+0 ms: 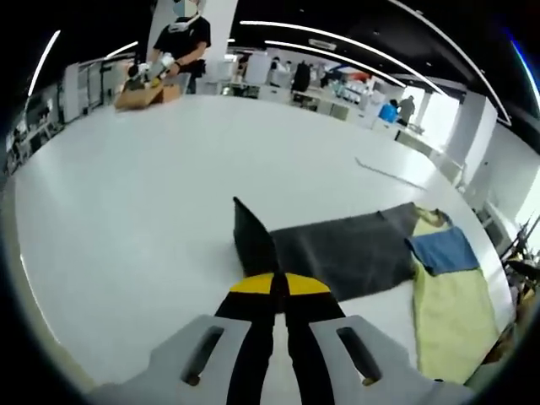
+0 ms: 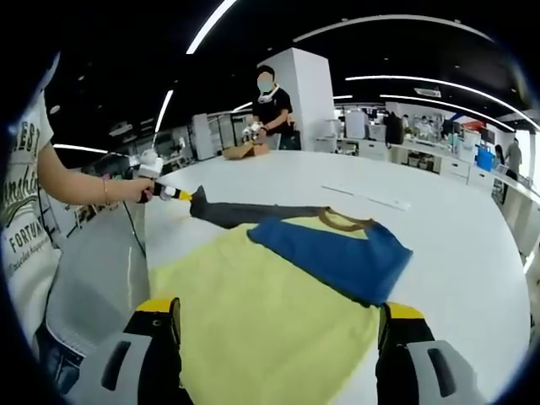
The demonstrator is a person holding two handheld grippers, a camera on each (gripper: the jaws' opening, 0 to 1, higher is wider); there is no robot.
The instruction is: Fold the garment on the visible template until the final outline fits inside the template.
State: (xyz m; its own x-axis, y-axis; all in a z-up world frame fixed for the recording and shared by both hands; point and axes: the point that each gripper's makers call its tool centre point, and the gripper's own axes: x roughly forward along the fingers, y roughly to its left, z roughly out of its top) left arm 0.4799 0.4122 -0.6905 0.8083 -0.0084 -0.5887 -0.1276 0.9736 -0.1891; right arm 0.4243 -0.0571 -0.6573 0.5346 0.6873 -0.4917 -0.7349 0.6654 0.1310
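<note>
The garment lies on the white table [image 1: 126, 211]: yellow body [image 2: 270, 312], blue sleeve [image 2: 329, 253] folded across it, and a dark grey sleeve [image 1: 337, 253] stretched out sideways. My left gripper [image 1: 278, 283] is shut on the grey sleeve's end, whose corner [image 1: 247, 232] stands up just past the jaws. In the right gripper view the left gripper [image 2: 173, 192] holds that sleeve end [image 2: 202, 207] at the far left, in a person's hand. My right gripper [image 2: 278, 337] stands wide open over the yellow body's near edge, with cloth lying between the jaws. In the left gripper view the yellow body [image 1: 451, 312] and blue sleeve [image 1: 445, 251] lie to the right.
A thin pale strip [image 2: 367, 197] lies on the table beyond the garment. At the far edge a person [image 2: 274, 110] works over a cardboard box [image 2: 245, 152]. Desks and other people stand behind. The table's edge [image 2: 101, 278] runs along the left, beside the person holding the grippers.
</note>
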